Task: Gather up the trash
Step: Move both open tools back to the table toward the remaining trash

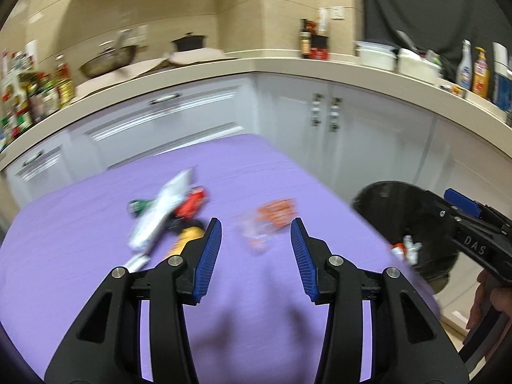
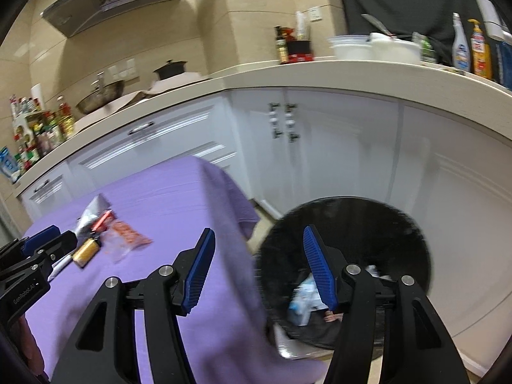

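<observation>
A purple-covered table [image 1: 96, 240] holds a pile of trash: a silver-white wrapper [image 1: 163, 211], a red packet [image 1: 192, 204], a yellow item [image 1: 187, 238] and an orange-printed clear wrapper [image 1: 272, 217]. My left gripper [image 1: 256, 240] is open and empty, just short of the clear wrapper. My right gripper [image 2: 257, 256] is open and empty, over the table's right edge and the black bin [image 2: 352, 224]. The bin holds several pieces of trash [image 2: 304, 300]. The pile shows in the right wrist view too [image 2: 105, 233], with the left gripper [image 2: 48, 243] beside it.
White kitchen cabinets [image 1: 352, 134] and a beige counter [image 1: 288, 64] with bottles, a wok and pots run behind the table. The bin [image 1: 400, 211] stands on the floor off the table's right edge.
</observation>
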Demonstrator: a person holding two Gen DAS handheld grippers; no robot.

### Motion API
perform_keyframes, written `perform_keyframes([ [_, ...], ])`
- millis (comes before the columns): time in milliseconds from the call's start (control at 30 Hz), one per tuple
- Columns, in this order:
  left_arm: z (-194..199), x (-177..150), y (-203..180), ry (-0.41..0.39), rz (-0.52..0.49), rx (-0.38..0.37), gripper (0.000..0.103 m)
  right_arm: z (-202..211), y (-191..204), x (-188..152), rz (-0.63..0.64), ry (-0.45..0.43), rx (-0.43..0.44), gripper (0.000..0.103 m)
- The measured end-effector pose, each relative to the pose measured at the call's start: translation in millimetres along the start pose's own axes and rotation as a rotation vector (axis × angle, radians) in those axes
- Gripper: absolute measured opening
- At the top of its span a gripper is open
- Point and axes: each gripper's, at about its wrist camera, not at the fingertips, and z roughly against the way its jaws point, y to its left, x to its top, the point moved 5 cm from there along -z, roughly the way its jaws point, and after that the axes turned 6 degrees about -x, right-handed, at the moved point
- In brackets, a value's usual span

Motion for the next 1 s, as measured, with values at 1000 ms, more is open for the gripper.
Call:
perform_keyframes([
  [1000,28,-58,199,0.091,0.245,0.236,0.058,-72,162,-6,0.152,0.163,0.080,0.078],
])
